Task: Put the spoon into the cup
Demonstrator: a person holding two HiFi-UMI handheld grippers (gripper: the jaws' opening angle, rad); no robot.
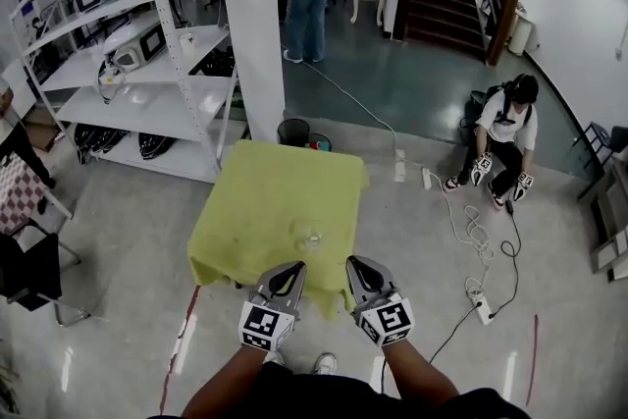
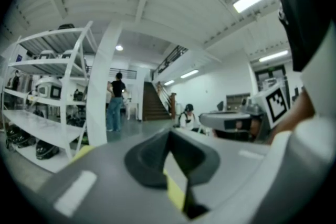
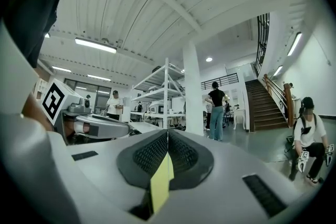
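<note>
Hovering side by side over the near edge of the yellow-draped surface, the left claw and the right claw are both pressed together, with nothing between their jaws. The clear cup stands on the surface just ahead of them. The spoon cannot be made out.

A worktop draped in yellow-green cloth. Just behind it stand a black bin and a white pillar. White shelving stands to its left, a seated person well to its right, and white cables trail between.
</note>
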